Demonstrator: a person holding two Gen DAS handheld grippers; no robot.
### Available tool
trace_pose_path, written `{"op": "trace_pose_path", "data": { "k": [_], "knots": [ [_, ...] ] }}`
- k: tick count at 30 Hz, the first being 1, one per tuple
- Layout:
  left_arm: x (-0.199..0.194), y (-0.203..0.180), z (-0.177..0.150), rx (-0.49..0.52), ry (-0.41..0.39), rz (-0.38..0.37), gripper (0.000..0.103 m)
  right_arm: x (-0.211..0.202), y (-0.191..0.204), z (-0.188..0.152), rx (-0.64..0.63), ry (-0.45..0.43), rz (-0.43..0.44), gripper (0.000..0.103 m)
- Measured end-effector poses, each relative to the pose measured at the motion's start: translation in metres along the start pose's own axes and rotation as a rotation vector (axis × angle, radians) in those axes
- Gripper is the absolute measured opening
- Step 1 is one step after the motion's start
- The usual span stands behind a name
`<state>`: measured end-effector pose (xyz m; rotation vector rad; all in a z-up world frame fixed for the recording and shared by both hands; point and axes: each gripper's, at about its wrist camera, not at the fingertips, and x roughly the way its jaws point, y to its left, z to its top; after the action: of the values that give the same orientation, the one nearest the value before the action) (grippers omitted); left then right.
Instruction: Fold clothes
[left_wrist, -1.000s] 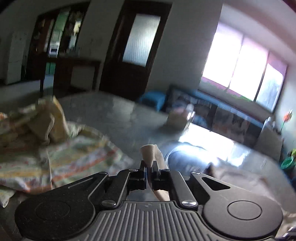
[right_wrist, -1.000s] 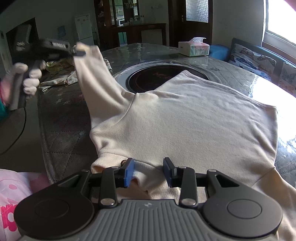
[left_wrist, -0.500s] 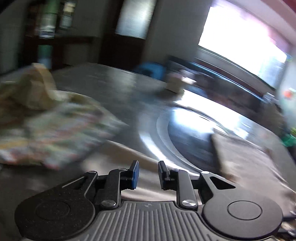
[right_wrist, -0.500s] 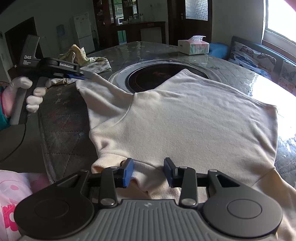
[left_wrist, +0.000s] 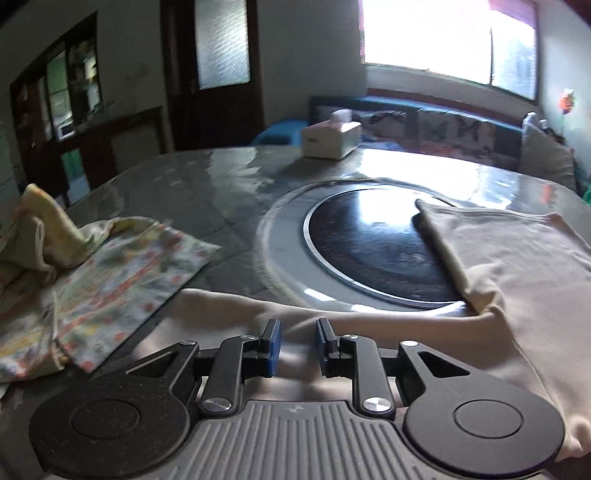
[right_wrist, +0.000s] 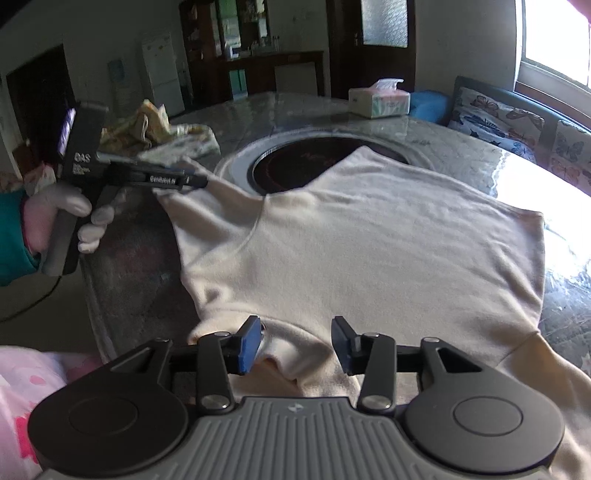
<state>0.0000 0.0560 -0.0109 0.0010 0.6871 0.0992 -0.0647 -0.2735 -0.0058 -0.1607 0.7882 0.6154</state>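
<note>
A cream long-sleeved shirt (right_wrist: 369, 251) lies spread flat on the table, neck end toward me. My right gripper (right_wrist: 295, 345) is open over its collar, and a fold of collar fabric lies between the fingers, ungripped. The shirt's left sleeve (left_wrist: 229, 306) lies stretched out on the table. My left gripper (left_wrist: 297, 347) is open just above that sleeve, holding nothing. In the right wrist view the left gripper (right_wrist: 195, 181) sits at the sleeve's end, held by a gloved hand (right_wrist: 74, 206).
A crumpled floral cloth (left_wrist: 110, 280) lies on the table (left_wrist: 184, 184) left of the sleeve. A round black hob (left_wrist: 369, 243) is set in the table's middle, partly under the shirt. A tissue box (left_wrist: 330, 138) stands at the far edge, a sofa (right_wrist: 498, 114) behind.
My left gripper brought the raised sleeve down onto the table, opened and let it go. The right gripper has stayed open over the collar.
</note>
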Motion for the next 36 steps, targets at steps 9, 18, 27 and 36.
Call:
{"op": "trace_pose_path", "data": {
  "k": [9,18,27,36],
  "knots": [
    [-0.027,-0.063,0.028,-0.029,-0.016,-0.468,0.022,-0.008,-0.008,-0.004,0.054,-0.022,-0.032,0.042],
    [0.017,-0.09,0.014,-0.001,0.104,-0.501,0.019,-0.009,-0.012,-0.02,0.103,-0.011,-0.037,0.043],
    [-0.002,-0.105,0.012,0.063,0.065,-0.527,0.024,-0.044,-0.036,-0.028,0.204,-0.107,-0.131,0.042],
    [-0.042,-0.168,0.01,0.234,0.015,-0.725,0.063,-0.061,-0.071,-0.065,0.336,-0.056,-0.263,0.032]
  ]
}}
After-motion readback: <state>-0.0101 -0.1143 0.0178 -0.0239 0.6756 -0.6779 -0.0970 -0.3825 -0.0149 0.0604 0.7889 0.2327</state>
